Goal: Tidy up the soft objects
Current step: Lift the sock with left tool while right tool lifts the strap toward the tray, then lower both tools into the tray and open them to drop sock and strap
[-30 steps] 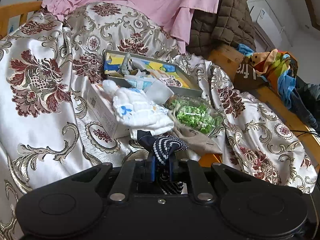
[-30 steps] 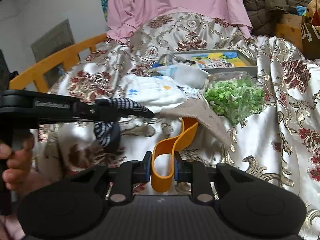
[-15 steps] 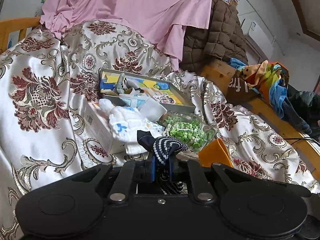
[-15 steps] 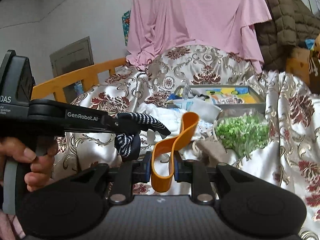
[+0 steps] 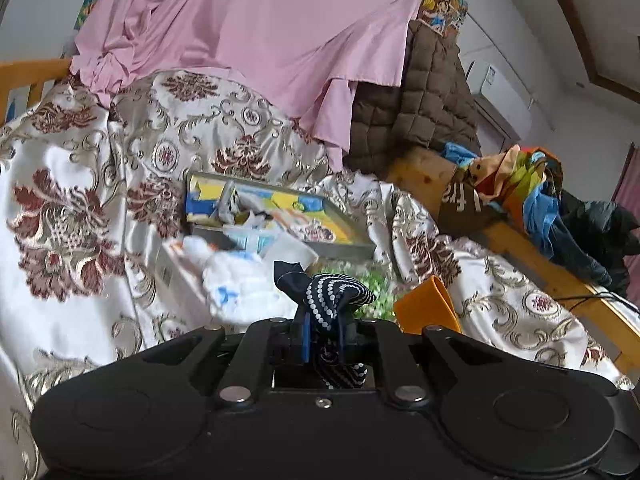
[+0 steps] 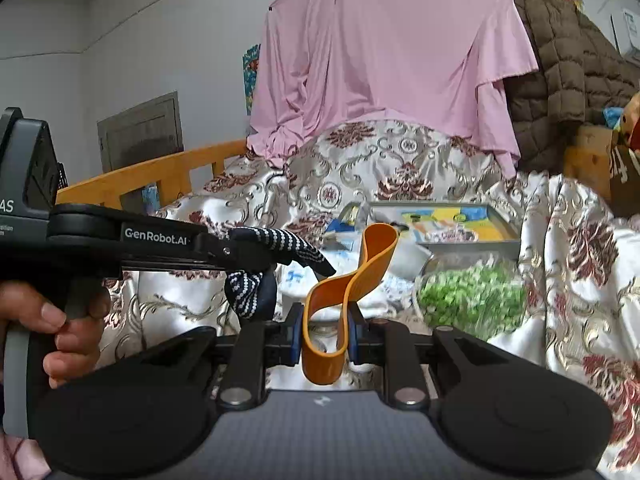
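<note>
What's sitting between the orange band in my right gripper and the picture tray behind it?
In the right wrist view, white cloth and pale packets lie between the orange band and the picture tray.

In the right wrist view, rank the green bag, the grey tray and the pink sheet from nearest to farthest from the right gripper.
From the right gripper, shut on the orange band:
1. Green bag, just ahead to the right on the bedspread.
2. Grey tray, behind the bag, further up the bedspread.
3. Pink sheet, hanging at the back, above everything.

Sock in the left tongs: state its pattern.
Sock: dark navy with rows of white dots, clearest in the right wrist view.
</note>
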A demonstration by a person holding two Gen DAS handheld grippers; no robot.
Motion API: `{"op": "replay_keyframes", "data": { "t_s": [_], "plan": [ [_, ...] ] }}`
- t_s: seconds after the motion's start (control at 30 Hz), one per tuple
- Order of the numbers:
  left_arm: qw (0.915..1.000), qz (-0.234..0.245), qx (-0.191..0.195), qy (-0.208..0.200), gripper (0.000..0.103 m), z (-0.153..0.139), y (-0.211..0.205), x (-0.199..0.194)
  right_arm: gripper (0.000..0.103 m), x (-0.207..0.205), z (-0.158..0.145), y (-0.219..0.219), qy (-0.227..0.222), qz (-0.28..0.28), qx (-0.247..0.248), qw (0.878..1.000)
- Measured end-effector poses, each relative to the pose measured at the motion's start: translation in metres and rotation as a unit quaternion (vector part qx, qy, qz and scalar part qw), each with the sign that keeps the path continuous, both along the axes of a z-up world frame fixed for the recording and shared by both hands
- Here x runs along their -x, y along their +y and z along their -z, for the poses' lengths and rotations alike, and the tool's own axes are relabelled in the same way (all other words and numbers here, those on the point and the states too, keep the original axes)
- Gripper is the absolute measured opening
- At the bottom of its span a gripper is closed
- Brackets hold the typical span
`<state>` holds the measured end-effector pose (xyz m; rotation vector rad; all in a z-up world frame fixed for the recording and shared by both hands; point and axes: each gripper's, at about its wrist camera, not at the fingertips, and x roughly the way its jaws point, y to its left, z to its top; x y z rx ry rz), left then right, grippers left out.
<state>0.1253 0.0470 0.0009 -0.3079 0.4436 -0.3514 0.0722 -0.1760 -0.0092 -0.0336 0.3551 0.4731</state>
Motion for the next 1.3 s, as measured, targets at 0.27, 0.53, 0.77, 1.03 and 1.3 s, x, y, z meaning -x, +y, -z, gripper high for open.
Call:
{"op": "replay_keyframes", "data": {
  "t_s": [0.27, 0.53, 0.77, 1.03, 1.3],
  "plan": [
    [0.9999, 0.009, -0.002, -0.01, 0.014, -0.023, -0.015, -0.041, 0.023, -0.041, -0.017, -0.01, -0.017, 0.002, 0.006, 1.0],
    [0.999, 0.037, -0.022, -0.004, 0.013, -0.043, -0.037, -0.131, 0.023, -0.124, -0.024, -0.031, -0.019, 0.003, 0.069, 0.997],
    [0.9981, 0.048, -0.039, 0.004, 0.014, -0.039, -0.056, -0.237, 0.023, -0.233, -0.023, -0.041, -0.005, 0.02, 0.129, 0.991],
    [0.9972, 0.048, -0.043, 0.037, 0.014, -0.011, -0.075, -0.343, 0.024, -0.344, -0.002, -0.05, 0.038, 0.058, 0.146, 0.987],
    [0.997, 0.025, -0.028, 0.067, 0.013, 0.022, -0.09, -0.407, 0.024, -0.41, 0.023, -0.061, 0.069, 0.098, 0.154, 0.981]
  ]
}}
